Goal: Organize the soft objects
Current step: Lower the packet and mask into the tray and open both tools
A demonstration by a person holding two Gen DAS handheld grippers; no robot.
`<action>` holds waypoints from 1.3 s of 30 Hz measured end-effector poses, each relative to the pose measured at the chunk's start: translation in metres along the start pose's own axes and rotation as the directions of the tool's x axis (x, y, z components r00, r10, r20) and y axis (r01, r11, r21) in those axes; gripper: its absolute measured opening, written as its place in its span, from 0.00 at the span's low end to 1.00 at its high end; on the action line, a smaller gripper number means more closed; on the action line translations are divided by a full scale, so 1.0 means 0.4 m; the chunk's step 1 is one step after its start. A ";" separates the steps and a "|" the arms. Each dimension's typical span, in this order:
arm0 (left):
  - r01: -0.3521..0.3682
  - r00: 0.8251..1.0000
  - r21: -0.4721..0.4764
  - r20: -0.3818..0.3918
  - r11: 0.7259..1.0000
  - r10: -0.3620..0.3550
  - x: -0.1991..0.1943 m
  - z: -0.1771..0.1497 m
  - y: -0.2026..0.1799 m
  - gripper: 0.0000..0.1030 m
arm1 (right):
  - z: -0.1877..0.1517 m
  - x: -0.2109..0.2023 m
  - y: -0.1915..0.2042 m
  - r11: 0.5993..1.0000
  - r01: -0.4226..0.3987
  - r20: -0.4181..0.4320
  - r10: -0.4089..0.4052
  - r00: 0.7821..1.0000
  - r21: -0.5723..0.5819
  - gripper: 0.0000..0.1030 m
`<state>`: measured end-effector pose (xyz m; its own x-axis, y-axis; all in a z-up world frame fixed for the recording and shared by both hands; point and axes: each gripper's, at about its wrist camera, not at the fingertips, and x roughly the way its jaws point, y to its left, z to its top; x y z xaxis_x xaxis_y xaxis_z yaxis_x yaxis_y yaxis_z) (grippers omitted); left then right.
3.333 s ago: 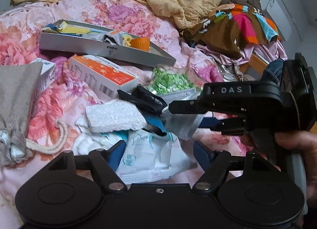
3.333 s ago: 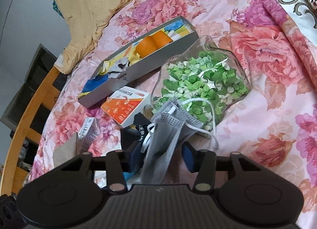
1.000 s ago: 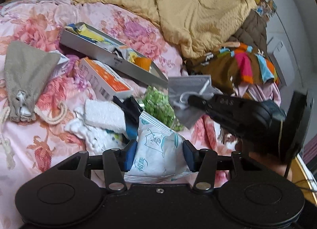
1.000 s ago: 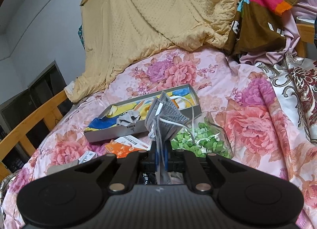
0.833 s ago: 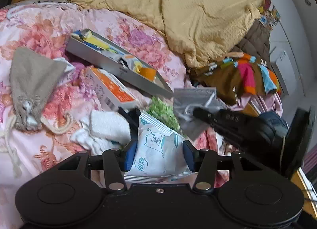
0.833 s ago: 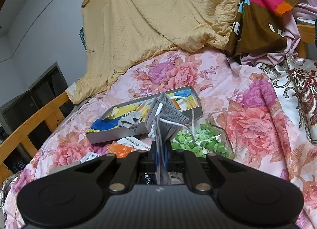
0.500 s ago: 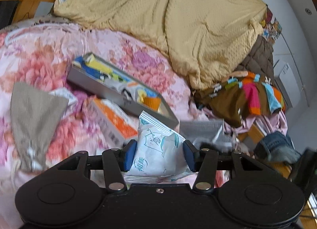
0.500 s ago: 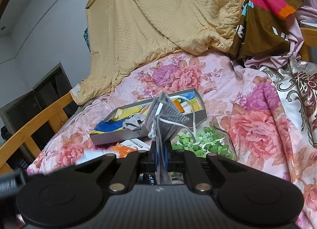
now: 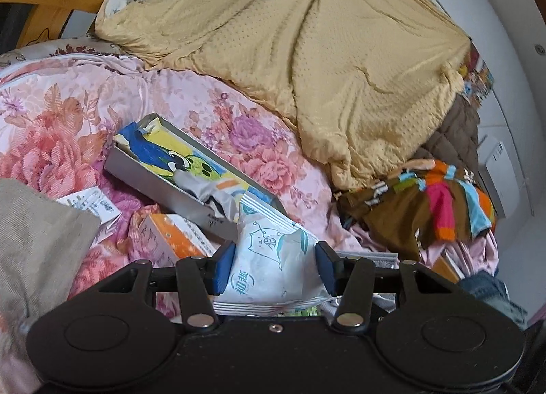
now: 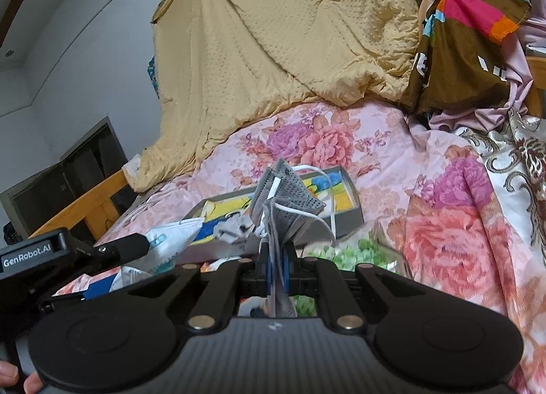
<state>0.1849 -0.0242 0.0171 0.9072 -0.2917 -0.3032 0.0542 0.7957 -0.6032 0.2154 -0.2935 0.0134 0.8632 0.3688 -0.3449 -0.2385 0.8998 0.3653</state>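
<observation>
Both lifted off bed: left hand-held gripper (image 9: pixel 274 267) clamps tissue pack (image 9: pixel 273 257), right hand-held gripper (image 10: pixel 277 269) pinches grey mask (image 10: pixel 286 196); next, grey box (image 10: pixel 348 220).

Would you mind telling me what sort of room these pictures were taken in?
Most likely a bedroom, with the work done on a bed. A pink floral quilt covers the surface, a yellow blanket is heaped at the back, a wooden bed rail runs along one side, and clothes lie piled nearby.

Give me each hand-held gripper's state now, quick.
Left hand-held gripper: closed on the white packet.
Right hand-held gripper: closed on the grey mask.
</observation>
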 end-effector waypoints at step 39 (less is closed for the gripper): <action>-0.092 0.996 0.044 0.001 0.995 0.092 0.518 0.146 0.026 0.52 | 0.138 0.449 -0.072 0.999 0.004 -0.069 -0.007 0.998 -0.042 0.09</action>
<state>0.3977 -0.0451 -0.0089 0.9086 -0.2167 -0.3571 -0.0114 0.8417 -0.5398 0.4018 -0.2659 -0.0115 0.8319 0.3779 -0.4063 -0.2537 0.9103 0.3272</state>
